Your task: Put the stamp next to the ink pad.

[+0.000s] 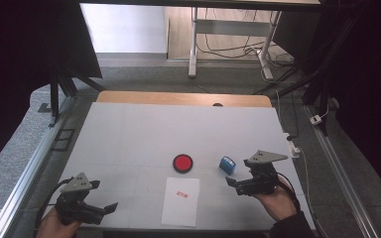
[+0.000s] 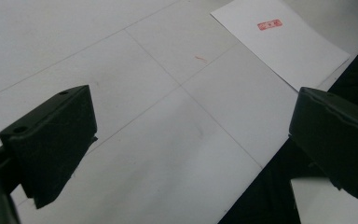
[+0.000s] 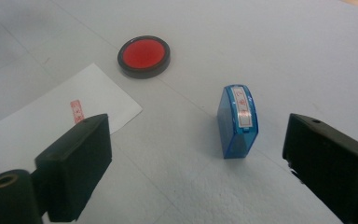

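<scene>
I saw the blue stamp [image 3: 237, 122] standing upright on the white table [image 1: 129, 139], label strip on top, apart from my tools, at four o'clock from the red ink pad [image 3: 144, 56].

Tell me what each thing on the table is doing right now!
Blue stamp: standing upright on the table, free, nothing gripping it.
Ink pad: uncovered, red ink showing, flat on the table.
Paper: lying flat, one red stamp mark on it.
Right gripper: jaws open, empty, near the stamp.
Left gripper: jaws open, empty, by the table's near edge.
</scene>
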### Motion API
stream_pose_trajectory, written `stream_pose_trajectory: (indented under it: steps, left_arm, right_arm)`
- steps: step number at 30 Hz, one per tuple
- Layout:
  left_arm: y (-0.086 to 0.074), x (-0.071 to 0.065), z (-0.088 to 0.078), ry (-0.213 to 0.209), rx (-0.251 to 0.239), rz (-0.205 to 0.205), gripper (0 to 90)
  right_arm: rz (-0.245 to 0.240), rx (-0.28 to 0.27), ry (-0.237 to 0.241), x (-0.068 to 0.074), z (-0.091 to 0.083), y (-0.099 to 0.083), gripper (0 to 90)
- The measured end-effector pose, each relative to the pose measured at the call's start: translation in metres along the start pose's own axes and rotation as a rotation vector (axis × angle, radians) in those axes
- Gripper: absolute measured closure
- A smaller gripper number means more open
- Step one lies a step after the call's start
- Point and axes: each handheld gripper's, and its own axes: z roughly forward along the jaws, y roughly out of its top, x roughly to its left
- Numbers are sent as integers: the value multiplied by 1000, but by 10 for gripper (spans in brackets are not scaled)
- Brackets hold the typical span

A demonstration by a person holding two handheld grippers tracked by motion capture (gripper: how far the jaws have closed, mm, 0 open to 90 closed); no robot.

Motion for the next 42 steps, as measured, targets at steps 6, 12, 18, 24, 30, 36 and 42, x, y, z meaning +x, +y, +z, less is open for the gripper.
stream_pose_trajectory:
  steps: [6, 12, 18, 24, 30, 36, 42]
  left_arm:
    - [0, 0, 0, 3, -1, -2, 7]
    - [0, 0, 0, 1, -1, -4, 7]
    - [0, 1, 0, 1, -2, -6, 7]
    - [0, 1, 0, 1, -4, -8, 7]
    - [-1, 1, 0, 2, -5, -12, 7]
    - [-1, 1, -1, 4, -6, -15, 7]
    - [-1, 2, 0, 5, -3, -20, 7]
  right_arm:
    - [34, -3, -18, 1, -11, -9, 39]
    - [47, -8, -45, 2, -21, -21, 6]
    - [60, -16, -73, 4, -31, -32, 0]
    - [85, -24, -104, 5, -41, -43, 0]
    - [99, 7, -127, 6, -47, -54, 0]
    - [112, 44, -139, 8, -50, -61, 0]
    - [123, 61, -147, 8, -51, -63, 0]
